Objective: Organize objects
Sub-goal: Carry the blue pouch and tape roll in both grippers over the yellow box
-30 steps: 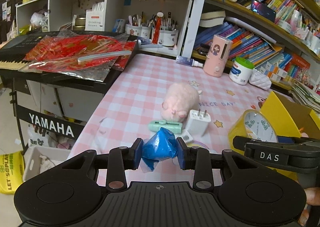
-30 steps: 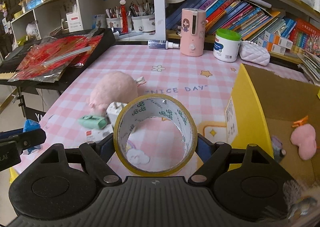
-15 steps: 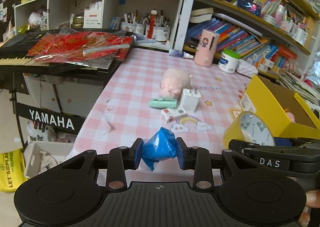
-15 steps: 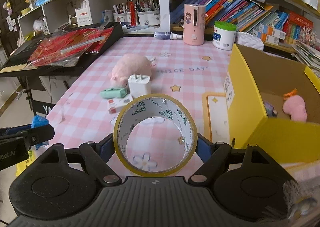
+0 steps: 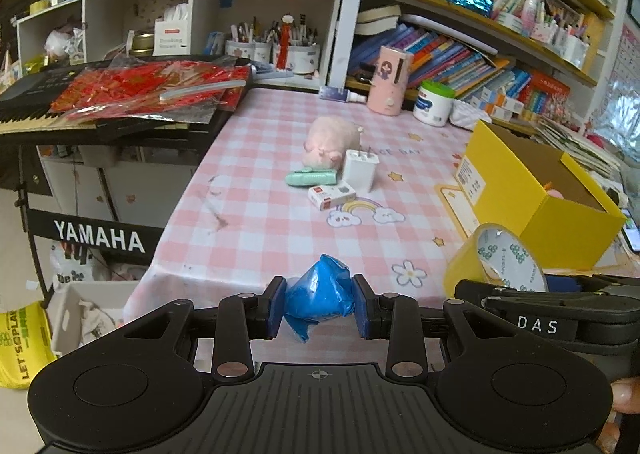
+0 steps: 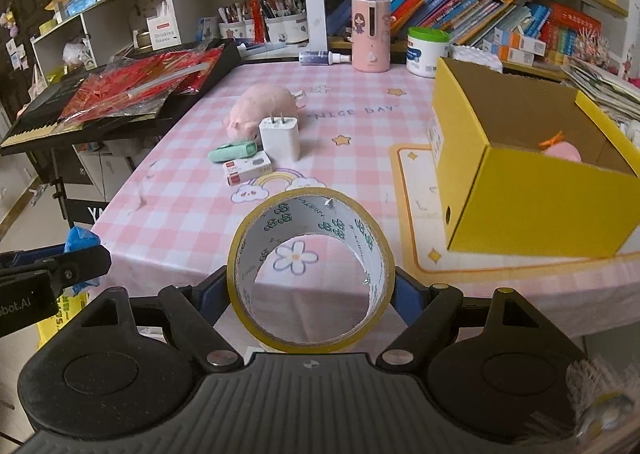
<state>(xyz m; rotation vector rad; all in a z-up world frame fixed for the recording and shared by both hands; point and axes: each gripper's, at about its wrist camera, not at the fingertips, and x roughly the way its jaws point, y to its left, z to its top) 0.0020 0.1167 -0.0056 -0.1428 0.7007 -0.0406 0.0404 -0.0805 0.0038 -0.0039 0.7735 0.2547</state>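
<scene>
Tape roll (image 6: 311,270) in right hand-held gripper (image 6: 311,294)

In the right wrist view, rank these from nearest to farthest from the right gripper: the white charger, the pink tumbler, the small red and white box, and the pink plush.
From the right gripper, which holds the tape roll:
1. Small red and white box, ahead and left, by the rainbow print.
2. White charger, standing just behind the box.
3. Pink plush, behind the charger.
4. Pink tumbler, at the table's far edge by the shelves.
</scene>
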